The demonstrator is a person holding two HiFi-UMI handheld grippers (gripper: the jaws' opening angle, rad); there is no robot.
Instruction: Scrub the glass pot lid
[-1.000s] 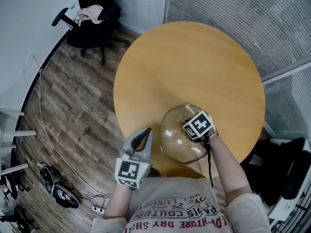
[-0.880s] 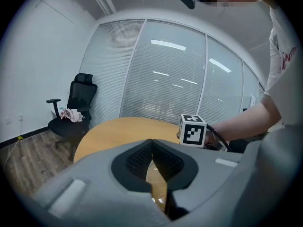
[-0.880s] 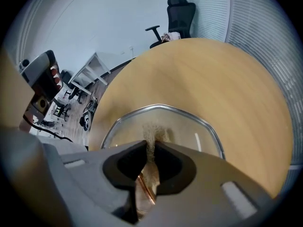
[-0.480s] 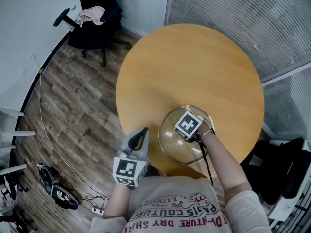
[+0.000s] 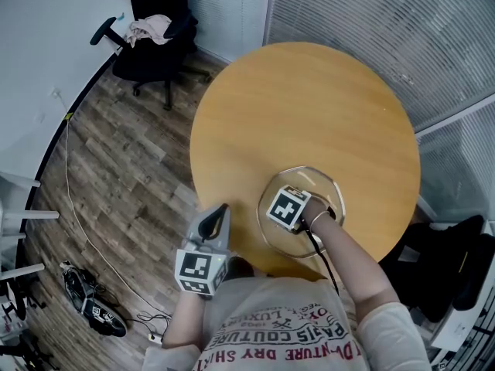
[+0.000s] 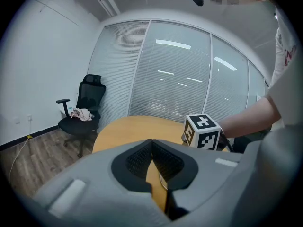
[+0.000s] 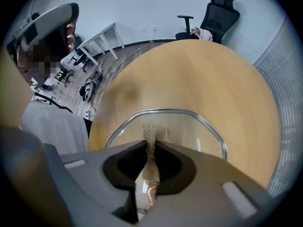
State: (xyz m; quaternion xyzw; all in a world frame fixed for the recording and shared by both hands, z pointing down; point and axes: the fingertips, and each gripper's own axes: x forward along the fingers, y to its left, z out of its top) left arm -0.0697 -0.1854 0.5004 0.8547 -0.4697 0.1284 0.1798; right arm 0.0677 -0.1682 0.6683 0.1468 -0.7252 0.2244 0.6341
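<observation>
The glass pot lid (image 5: pixel 325 188) lies near the front edge of a round wooden table (image 5: pixel 309 107). My right gripper (image 5: pixel 285 209) stands over its middle, marker cube up, jaws hidden beneath it in the head view. In the right gripper view, that gripper (image 7: pixel 151 144) is shut on a tan scrubbing pad (image 7: pixel 152 128) that presses on the lid (image 7: pixel 189 134) inside its metal rim. My left gripper (image 5: pixel 220 209) hangs off the table's front left edge, apart from the lid. Its jaws (image 6: pixel 152 144) are shut with nothing between them.
A black office chair (image 5: pixel 155 37) with cloth on its seat stands on the wood floor beyond the table's far left. Slatted glass walls run behind the table. Cables and shoes (image 5: pixel 93 304) lie on the floor at left. A dark bag (image 5: pixel 445 273) sits at right.
My right gripper has slid leftward across the lid, from its right side to about its middle. My left gripper has drifted slightly down and left, still shut.
</observation>
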